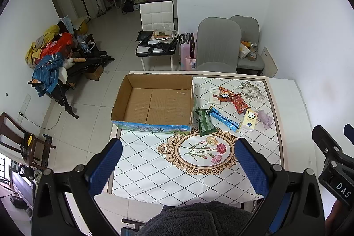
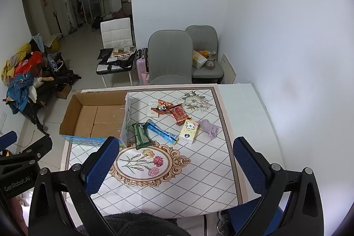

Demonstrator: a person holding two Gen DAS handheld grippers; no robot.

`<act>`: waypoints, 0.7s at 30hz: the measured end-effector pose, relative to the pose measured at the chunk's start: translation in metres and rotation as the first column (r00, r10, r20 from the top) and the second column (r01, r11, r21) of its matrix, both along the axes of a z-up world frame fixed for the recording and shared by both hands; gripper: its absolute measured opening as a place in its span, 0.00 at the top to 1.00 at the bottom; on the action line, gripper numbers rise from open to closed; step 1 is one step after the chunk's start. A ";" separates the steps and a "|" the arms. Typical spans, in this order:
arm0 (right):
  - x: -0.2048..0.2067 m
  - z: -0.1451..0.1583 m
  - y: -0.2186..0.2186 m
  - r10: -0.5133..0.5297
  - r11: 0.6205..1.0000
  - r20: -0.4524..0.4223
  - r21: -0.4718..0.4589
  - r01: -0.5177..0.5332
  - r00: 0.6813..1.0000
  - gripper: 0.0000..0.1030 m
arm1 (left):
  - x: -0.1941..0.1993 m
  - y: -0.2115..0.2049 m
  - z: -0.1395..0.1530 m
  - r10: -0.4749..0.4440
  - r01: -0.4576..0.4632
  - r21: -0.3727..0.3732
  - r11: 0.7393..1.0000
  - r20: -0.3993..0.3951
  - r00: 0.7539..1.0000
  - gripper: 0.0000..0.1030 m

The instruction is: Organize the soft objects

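An empty cardboard box (image 1: 154, 103) (image 2: 97, 118) stands open at the table's far left. To its right lie a green packet (image 1: 205, 122) (image 2: 141, 135), a blue packet (image 1: 224, 118) (image 2: 162, 131), a tissue pack (image 1: 249, 121) (image 2: 188, 132), a lilac cloth (image 1: 265, 118) (image 2: 210, 128), a red packet (image 1: 240, 103) (image 2: 179, 114) and an orange packet (image 1: 225, 94) (image 2: 163, 107). My left gripper (image 1: 178, 166) is open and empty above the near table. My right gripper (image 2: 174, 166) is open and empty too, and shows at the left wrist view's right edge (image 1: 331, 147).
The table (image 1: 154, 169) has a patterned cloth with a flower medallion (image 1: 204, 150) (image 2: 146, 164). A white card (image 1: 215, 95) lies under the orange packet. Grey chairs (image 1: 218, 45) (image 2: 169, 56) stand behind the table. Clutter lies on the floor at left.
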State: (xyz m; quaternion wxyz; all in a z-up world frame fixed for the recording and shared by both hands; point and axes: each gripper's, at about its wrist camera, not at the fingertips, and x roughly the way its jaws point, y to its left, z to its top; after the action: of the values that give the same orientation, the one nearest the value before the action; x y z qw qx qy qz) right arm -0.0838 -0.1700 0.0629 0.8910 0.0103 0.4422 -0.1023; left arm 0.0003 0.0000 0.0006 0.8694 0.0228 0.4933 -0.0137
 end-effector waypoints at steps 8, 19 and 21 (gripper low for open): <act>-0.003 0.000 0.001 0.003 1.000 0.007 0.004 -0.003 1.000 0.00 | -0.001 0.002 0.004 0.002 -0.002 -0.001 1.000 0.010 1.000 0.00; -0.007 0.002 0.004 0.014 1.000 0.001 0.008 -0.014 1.000 0.00 | -0.005 0.001 0.006 0.009 -0.009 -0.001 1.000 0.016 1.000 0.00; -0.007 0.004 0.005 0.017 1.000 0.003 0.007 -0.017 1.000 0.00 | -0.006 0.002 0.005 0.009 -0.009 -0.002 1.000 0.017 1.000 0.00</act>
State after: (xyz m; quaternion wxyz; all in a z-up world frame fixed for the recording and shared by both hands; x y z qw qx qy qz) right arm -0.0905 -0.1650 0.0667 0.8924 0.0099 0.4415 -0.0929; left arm -0.0062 0.0018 0.0053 0.8737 0.0198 0.4860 -0.0102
